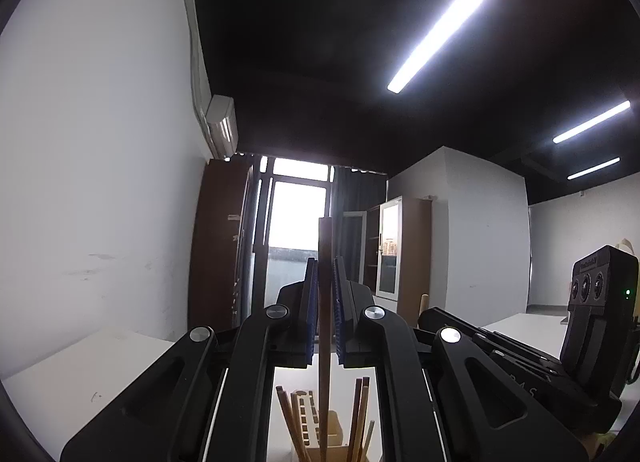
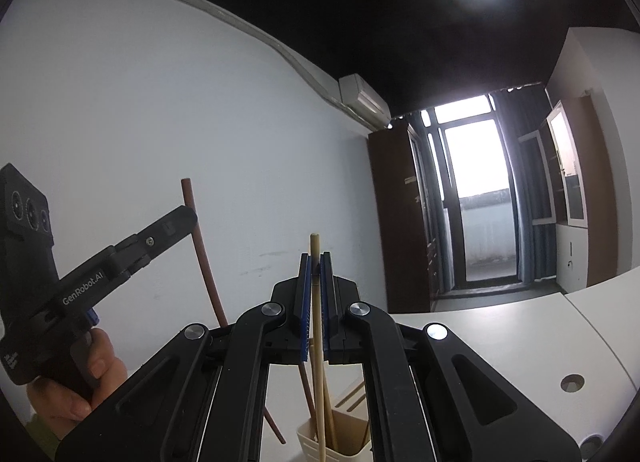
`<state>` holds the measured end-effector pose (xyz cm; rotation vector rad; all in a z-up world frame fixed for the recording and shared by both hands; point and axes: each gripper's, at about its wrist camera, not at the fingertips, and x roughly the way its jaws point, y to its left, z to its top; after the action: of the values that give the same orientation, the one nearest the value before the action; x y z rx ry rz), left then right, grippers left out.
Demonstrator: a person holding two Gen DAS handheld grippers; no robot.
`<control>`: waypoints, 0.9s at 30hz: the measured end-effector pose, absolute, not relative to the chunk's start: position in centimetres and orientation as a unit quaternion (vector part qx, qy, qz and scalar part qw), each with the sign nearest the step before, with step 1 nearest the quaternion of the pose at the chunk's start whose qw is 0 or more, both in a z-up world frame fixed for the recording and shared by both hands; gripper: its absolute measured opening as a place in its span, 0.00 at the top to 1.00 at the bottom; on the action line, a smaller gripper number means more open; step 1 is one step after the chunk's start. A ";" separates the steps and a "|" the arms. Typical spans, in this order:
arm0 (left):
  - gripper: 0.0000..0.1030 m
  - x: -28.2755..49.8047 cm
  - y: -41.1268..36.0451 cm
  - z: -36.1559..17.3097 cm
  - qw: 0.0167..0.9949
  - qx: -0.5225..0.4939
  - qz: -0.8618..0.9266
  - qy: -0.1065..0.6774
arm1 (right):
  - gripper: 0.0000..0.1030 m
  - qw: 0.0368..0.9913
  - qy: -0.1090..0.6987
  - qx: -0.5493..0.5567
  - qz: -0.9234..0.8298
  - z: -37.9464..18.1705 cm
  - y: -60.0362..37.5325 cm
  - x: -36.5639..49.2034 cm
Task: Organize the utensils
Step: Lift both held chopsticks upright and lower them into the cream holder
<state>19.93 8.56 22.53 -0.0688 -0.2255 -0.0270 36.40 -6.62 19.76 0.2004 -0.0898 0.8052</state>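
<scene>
My left gripper (image 1: 325, 262) is shut on a dark brown chopstick (image 1: 325, 322) held upright, its lower end reaching down toward a beige utensil holder (image 1: 334, 436) that holds several wooden chopsticks. My right gripper (image 2: 315, 262) is shut on a light bamboo chopstick (image 2: 317, 342), held upright with its lower end inside the beige holder (image 2: 348, 438). In the right wrist view the left gripper (image 2: 176, 222) appears at the left, holding the brown chopstick (image 2: 202, 258) tilted, with its lower end outside the holder to the left.
The holder stands on a white table (image 2: 500, 342) with a round cable hole (image 2: 572, 383). A white wall is to the left. The right gripper body (image 1: 520, 366) sits close at the right in the left wrist view.
</scene>
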 end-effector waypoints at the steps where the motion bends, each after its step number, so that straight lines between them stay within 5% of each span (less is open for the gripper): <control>1: 0.94 20.1 8.5 22.5 0.992 -0.035 -0.012 -0.118 | 0.95 0.914 -0.047 0.098 0.391 19.8 -6.6 36.4; 27: 0.93 26.7 9.6 18.7 1.000 -0.019 -0.007 -0.008 | 0.95 0.925 0.020 0.067 0.375 16.7 -5.0 38.7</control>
<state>26.71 9.62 18.73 -0.0375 -0.0156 -0.0133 38.75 -4.97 16.66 0.1370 0.0415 0.7687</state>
